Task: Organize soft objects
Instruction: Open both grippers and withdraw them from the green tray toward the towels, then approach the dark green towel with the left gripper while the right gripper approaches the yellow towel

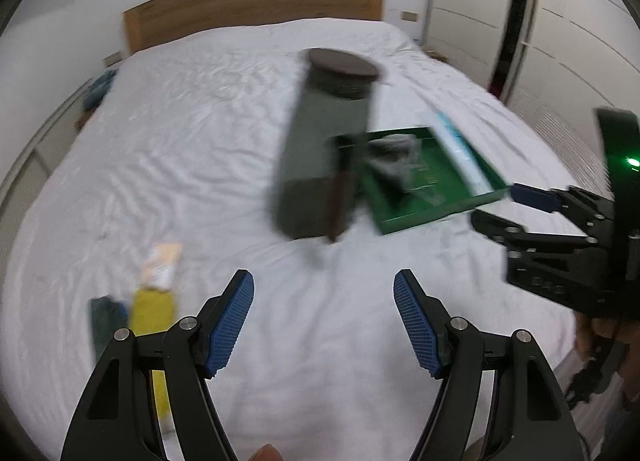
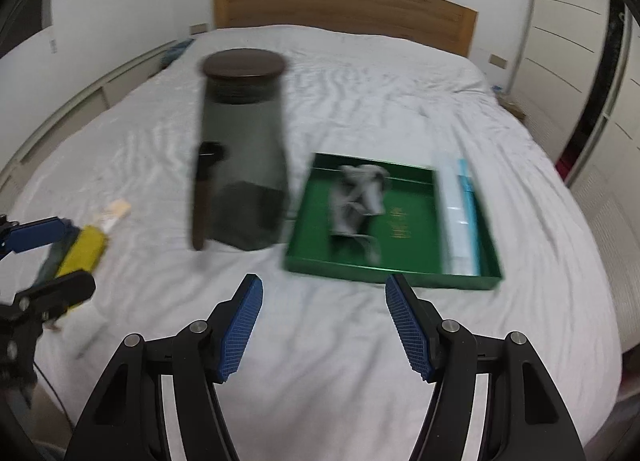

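**Both tools empty over the bed, and a tall jar in the way**

Going left to right. At the left edge of the bed (image 2: 360, 341) lies a small pile of soft things: a dark green cloth (image 1: 105, 319), a yellow cloth (image 1: 154, 311) beside it, and a pale orange packet (image 1: 162, 263) just beyond. My left tool (image 1: 323, 325) hangs above the sheet near them, jaws apart with nothing between the pads. The cloths lie close together, so I judge a careless pinch could take two at once, or bunch up the sheet with them.

In the middle stands a tall smoked-glass jar (image 2: 244, 157) with a dark lid (image 2: 243, 63) and a dark handle down its side. It rests on soft bedding, so I think a knock from either tool crossing over could tip it.

To the right is the green tray (image 2: 400, 277), already holding a crumpled grey piece (image 2: 360, 197) and a pale blue and white box (image 2: 460, 213) along its right wall. My right tool (image 2: 324, 325) hovers just short of it, jaws apart and empty. The views are blurred, so aiming now risks a miss.
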`<state>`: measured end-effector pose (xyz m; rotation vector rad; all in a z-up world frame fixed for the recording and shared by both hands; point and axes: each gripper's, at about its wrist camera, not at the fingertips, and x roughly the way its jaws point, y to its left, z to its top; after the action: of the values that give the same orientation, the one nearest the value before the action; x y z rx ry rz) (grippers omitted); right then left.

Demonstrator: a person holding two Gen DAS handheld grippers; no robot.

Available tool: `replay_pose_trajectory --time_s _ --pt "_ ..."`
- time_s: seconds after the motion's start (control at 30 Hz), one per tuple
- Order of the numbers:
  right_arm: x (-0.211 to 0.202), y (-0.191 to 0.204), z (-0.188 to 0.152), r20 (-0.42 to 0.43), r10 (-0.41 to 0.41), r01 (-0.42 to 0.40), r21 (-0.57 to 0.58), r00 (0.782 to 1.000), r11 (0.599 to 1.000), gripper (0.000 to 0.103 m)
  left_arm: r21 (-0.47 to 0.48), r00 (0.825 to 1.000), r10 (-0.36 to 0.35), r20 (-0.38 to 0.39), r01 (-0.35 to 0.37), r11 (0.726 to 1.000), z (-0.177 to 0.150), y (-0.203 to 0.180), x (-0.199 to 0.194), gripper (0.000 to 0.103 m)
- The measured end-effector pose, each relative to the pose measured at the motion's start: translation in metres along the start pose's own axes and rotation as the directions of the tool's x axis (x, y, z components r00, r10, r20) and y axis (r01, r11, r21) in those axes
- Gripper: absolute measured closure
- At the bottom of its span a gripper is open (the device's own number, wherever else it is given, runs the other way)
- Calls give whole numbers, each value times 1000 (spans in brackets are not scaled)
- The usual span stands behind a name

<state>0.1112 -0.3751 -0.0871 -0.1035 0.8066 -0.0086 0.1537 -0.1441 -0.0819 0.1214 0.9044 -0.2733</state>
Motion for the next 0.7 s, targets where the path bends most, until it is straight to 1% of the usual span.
replay_pose_trajectory --time_s 0.1,0.23,0.33,0.47,0.5,0.63,0.7 --pt "-3 29 1 8 44 -43 -9 999 999 39 -32 999 51 -12 -52 998 -7 36 -3 36" --pt "0 66 3 5 104 -104 -27 995 994 39 -86 992 120 -38 -123 989 -25 95 -11 36" --pt "10 95 3 -16 163 -164 -46 986 985 38 -113 987 143 -67 -150 982 -39 131 -9 36" --pt "32 135 -5 -107 253 -262 -86 962 961 39 -170 983 147 -107 -164 972 -56 171 0 36" --pt "37 143 -7 -126 267 -280 -98 956 955 39 -181 981 157 -115 -176 968 -61 180 2 36" --pt "57 172 -18 -201 304 -335 -141 931 932 39 -214 973 157 -167 -191 958 -82 209 18 36" --pt "67 185 -25 -242 325 -366 -153 914 918 39 -224 969 156 -192 -198 954 -90 221 27 36"
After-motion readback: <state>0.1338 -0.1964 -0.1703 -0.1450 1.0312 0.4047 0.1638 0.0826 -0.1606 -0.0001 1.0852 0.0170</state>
